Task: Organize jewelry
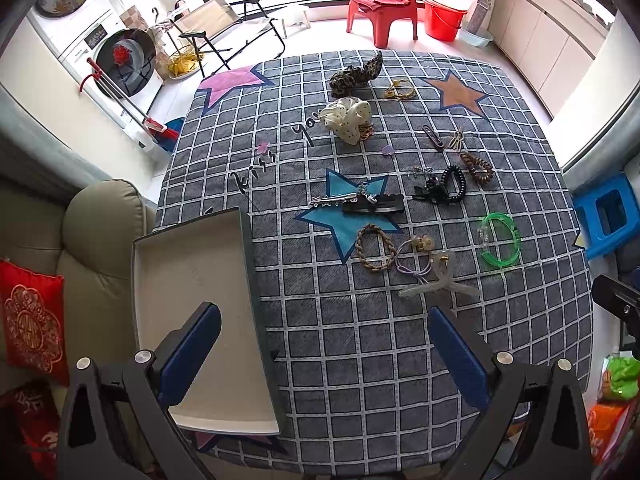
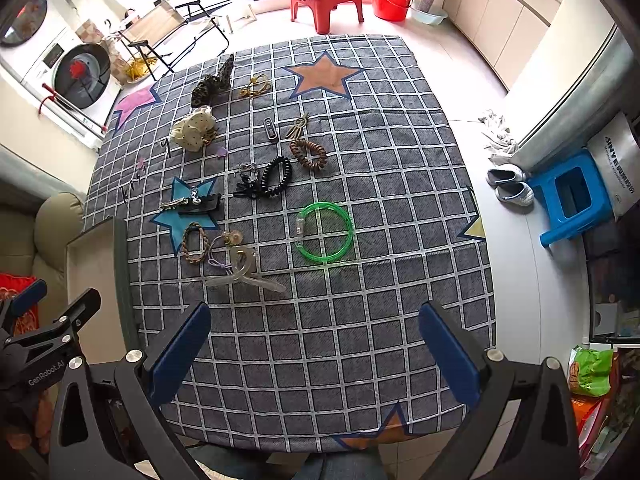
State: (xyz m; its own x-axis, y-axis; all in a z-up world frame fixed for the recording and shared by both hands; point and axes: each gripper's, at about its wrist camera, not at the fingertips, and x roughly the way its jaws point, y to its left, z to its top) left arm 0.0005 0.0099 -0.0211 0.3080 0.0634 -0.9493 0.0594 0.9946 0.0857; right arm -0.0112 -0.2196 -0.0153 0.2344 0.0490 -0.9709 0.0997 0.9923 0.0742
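Left gripper: fingers wide apart, holding nothing, one over the tray at 9 o'clock.
Right gripper: fingers wide, empty.
Jewelry: green bracelet, hair ties toward 12 o'clock on the tablecloth.
Right view only: shoes.

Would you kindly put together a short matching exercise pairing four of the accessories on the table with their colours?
Column one:
1. bangle
2. coiled hair tie beside the black claw clip
3. polka-dot scrunchie
4. braided ring nearest the tray

Column two:
A. cream
B. tan and brown
C. translucent green
D. black

Pairs: 1-C, 2-D, 3-A, 4-B
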